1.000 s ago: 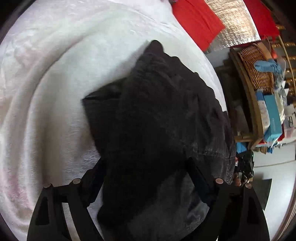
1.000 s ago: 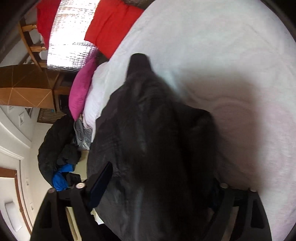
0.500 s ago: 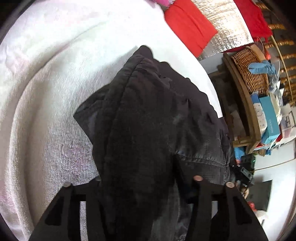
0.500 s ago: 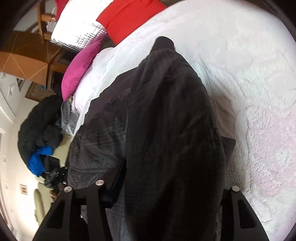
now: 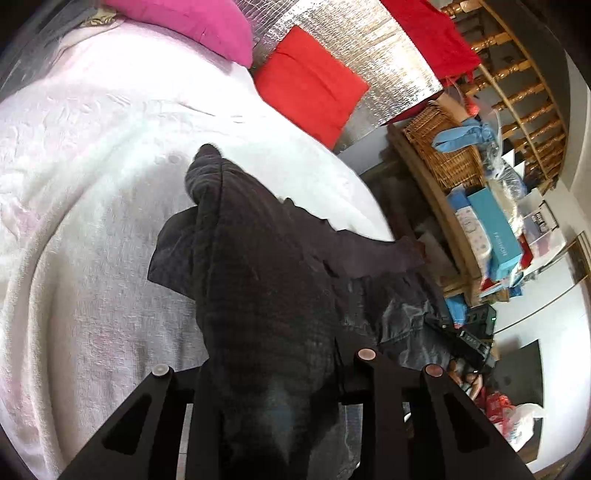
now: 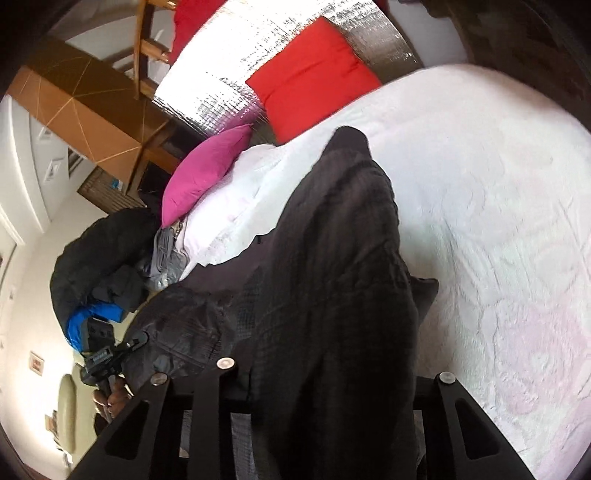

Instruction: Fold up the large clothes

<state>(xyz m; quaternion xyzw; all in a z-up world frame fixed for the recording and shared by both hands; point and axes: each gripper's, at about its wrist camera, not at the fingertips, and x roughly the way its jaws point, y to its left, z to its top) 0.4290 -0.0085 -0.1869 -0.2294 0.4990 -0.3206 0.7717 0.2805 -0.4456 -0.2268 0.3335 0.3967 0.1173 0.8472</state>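
A large dark garment (image 5: 258, 266) lies on the white bedspread (image 5: 81, 206), its near end drawn up in a bunched ridge. In the left wrist view my left gripper (image 5: 264, 369) has that bunched cloth between its fingers, the jaws closing and pressing on it. In the right wrist view the garment (image 6: 332, 258) runs up into my right gripper (image 6: 332, 373), whose jaws are likewise closing on a thick fold. Each view shows the other hand-held gripper off to the side: the right gripper (image 5: 465, 339) and the left gripper (image 6: 99, 354). The cloth hides the fingertips.
A pink pillow (image 5: 192, 26) and a red pillow (image 5: 310, 81) lean on a silver quilted headboard (image 5: 369, 55). A wooden shelf with a wicker basket (image 5: 443, 147) and boxes stands beside the bed. A dark jacket heap (image 6: 99, 254) with something blue lies on the other side.
Both grippers' jaws have narrowed onto the dark cloth and both hands have risen, pulling the garment's near end up off the bed. The views now take in the pillows.
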